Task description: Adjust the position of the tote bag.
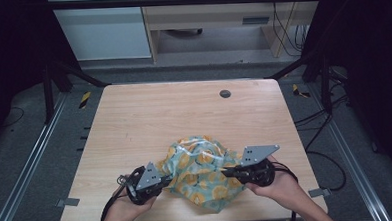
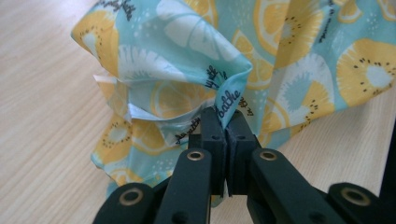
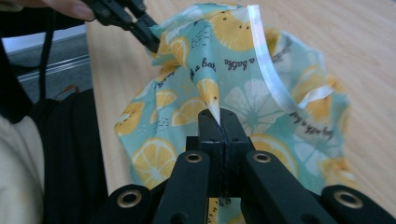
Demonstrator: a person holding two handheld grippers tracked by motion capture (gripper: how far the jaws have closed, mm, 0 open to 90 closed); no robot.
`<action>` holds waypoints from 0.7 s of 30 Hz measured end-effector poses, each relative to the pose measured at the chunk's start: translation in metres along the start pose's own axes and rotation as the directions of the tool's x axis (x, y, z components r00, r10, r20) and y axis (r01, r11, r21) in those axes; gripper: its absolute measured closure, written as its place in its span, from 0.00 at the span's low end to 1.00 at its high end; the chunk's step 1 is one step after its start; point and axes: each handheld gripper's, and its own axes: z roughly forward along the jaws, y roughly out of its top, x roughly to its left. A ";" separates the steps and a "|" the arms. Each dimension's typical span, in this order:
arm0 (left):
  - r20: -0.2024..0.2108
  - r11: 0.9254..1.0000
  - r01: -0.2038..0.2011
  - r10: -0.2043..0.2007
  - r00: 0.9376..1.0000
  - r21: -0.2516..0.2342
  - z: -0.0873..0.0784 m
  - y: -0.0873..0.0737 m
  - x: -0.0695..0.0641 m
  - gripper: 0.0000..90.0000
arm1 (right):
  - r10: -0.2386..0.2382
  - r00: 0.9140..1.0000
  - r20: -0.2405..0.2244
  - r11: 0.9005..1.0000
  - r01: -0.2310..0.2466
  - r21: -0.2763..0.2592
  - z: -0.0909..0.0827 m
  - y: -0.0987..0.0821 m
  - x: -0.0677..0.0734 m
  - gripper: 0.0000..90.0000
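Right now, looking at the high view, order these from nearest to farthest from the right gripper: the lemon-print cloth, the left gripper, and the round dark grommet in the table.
1. Lemon-print cloth: pinched in the right gripper, at the near middle of the table.
2. Left gripper: across the cloth, gripping its other side.
3. Grommet: up by the table's far edge.

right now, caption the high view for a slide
Left gripper and right gripper each pinch the crumpled lemon-print cloth on the table.

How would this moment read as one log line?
left tool: shut on cloth | right tool: shut on cloth | teal lemon-print cloth: bunched on wooden table
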 end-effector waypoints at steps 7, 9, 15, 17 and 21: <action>-0.013 0.999 0.014 -0.013 1.000 0.029 0.008 -0.006 0.005 0.97 | 0.004 1.000 -0.030 1.000 -0.003 0.030 0.010 -0.010 0.003 1.00; -0.027 0.998 0.026 -0.024 0.999 0.058 0.014 -0.009 0.008 0.97 | 0.006 0.999 -0.036 0.999 -0.004 0.045 0.014 -0.013 0.004 1.00; -0.043 0.996 0.051 -0.047 0.998 0.080 0.021 -0.012 0.014 0.97 | 0.016 0.999 -0.045 0.996 -0.012 0.083 0.026 -0.020 0.004 1.00; -0.047 0.995 0.055 -0.052 0.998 0.082 0.021 -0.013 0.015 0.97 | 0.020 0.999 -0.047 0.995 -0.015 0.099 0.029 -0.023 0.003 1.00; -0.055 0.993 0.067 -0.062 0.997 0.094 0.022 -0.016 0.019 0.97 | 0.029 0.999 -0.040 0.992 -0.024 0.126 0.032 -0.028 0.001 1.00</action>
